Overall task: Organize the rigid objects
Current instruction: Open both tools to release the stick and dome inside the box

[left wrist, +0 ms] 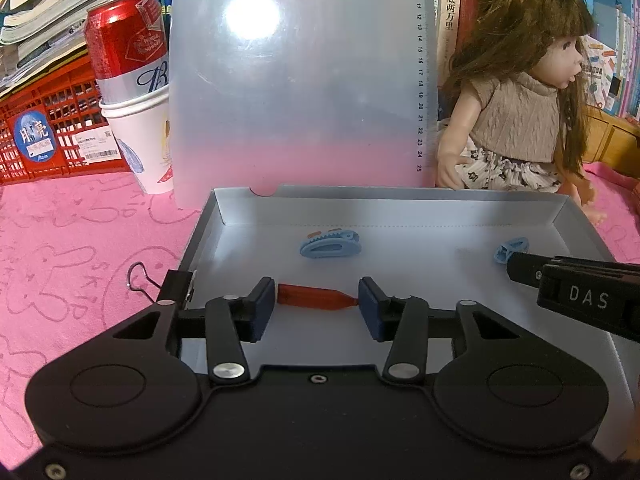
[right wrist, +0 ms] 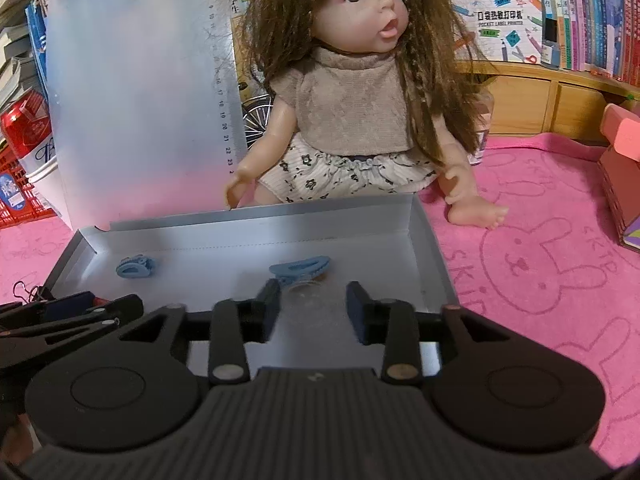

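A shallow grey box (left wrist: 420, 202) lies open on the pink cloth. In it lie a blue hair clip (left wrist: 330, 245), a second blue clip (left wrist: 510, 249) and a red-orange object (left wrist: 316, 297). My left gripper (left wrist: 317, 309) is open, its pads either side of the red-orange object, which spans the gap; whether they touch it I cannot tell. My right gripper (right wrist: 312, 310) is open over the box (right wrist: 256, 218), with a clear small jar (right wrist: 310, 294) between its fingers, just before a blue clip (right wrist: 301, 269). The other blue clip (right wrist: 135, 267) lies at the left.
A black binder clip (left wrist: 170, 286) sits at the box's left edge. A translucent board (left wrist: 296, 80) leans behind the box, beside a red can (left wrist: 126, 44) in a paper cup (left wrist: 144, 140) and a red crate (left wrist: 44, 128). A doll (right wrist: 352, 92) sits behind the box.
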